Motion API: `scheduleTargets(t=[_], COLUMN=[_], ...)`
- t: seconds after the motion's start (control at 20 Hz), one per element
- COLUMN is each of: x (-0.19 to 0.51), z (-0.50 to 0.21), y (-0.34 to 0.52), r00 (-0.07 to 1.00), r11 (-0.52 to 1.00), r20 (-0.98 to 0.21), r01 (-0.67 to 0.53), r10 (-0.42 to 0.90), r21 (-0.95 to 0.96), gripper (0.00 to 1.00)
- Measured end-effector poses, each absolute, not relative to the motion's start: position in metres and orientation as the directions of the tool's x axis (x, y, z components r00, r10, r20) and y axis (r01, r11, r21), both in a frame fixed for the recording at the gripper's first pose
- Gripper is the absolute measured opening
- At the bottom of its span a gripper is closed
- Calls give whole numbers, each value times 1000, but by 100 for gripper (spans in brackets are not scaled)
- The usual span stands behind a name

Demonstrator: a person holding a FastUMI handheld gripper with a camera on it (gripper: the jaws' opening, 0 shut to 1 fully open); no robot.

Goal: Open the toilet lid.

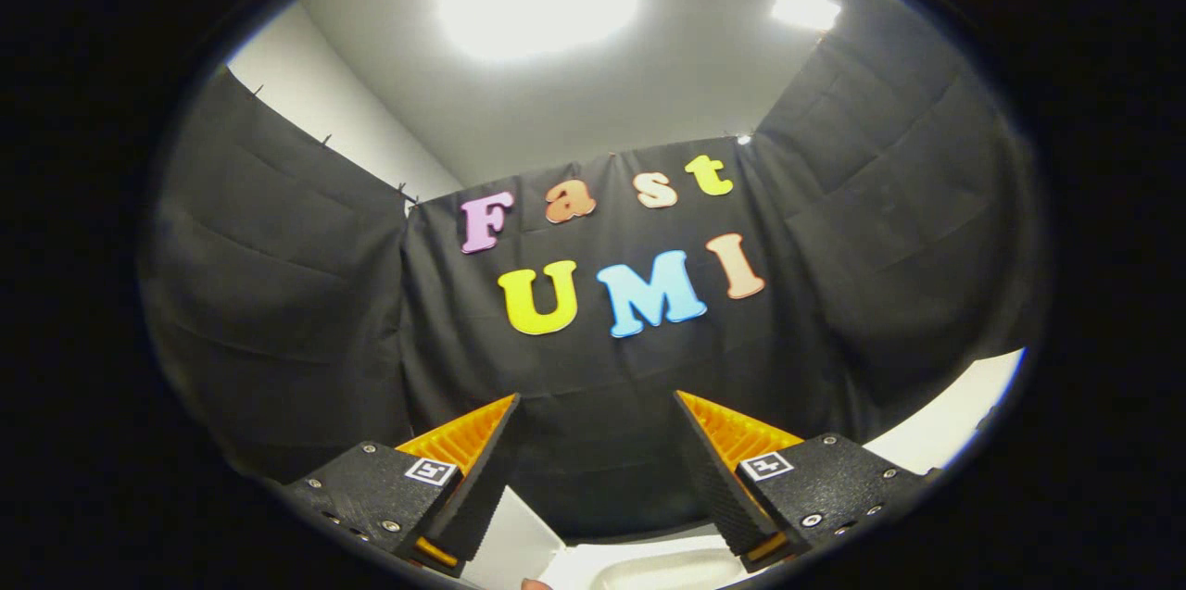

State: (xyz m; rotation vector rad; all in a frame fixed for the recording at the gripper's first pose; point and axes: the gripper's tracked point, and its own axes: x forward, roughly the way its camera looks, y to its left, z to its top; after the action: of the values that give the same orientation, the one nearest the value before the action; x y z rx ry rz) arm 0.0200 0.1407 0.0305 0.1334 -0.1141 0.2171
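- Gripper view: the gripper (598,470) is tilted up toward the black cloth wall (574,368) of the booth, with the grey ceiling (593,108) and its two lamps above that.
- The jaws stand wide apart with nothing between them; through the gap there is only black cloth higher up and a strip of white lower down. They hold nothing.
- The landmark is a white, rounded, glossy surface (662,571) low in the gap between the fingers, below and nearer than the fingertips. By the task I take it for part of the toilet, perhaps the lid or its rim, but too little of it shows to say which.
- A second white patch (945,428) lies beyond the right finger, against the foot of the cloth; whether it belongs to the toilet or to the wall behind it cannot be told.
- A small pale thing, possibly a fingertip of the person, touches the near side of the white surface; it is too small to be sure.
- The relation that matters: the toilet lies beneath the jaws, not ahead of them. The fingers point over and past it toward the cloth.
- Judgement: the gripper must pitch downward and drop before a finger can get under the lid's front edge. The lid's long axis and hinge side cannot be read here.
- Risk, as I judge it: closing at this tilt would catch air only.
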Motion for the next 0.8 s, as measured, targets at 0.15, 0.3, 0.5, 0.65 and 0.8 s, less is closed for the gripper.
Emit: scheduleTargets(t=[0.15, 0.3, 0.5, 0.65, 0.8], x=[29, 33, 27, 21, 13], z=[6, -12, -39, -69, -102], y=[67, 11, -35, -44, -36], r00=[991, 999, 1000, 998, 994], r11=[987, 998, 1000, 999, 995], r20=[74, 34, -16, -57, -105], r01=[-116, -42, -4, -9, -23], r10=[109, 41, 4, 6, 13], r21=[109, 56, 1, -50, -101], gripper=[95, 95, 95, 95, 95])
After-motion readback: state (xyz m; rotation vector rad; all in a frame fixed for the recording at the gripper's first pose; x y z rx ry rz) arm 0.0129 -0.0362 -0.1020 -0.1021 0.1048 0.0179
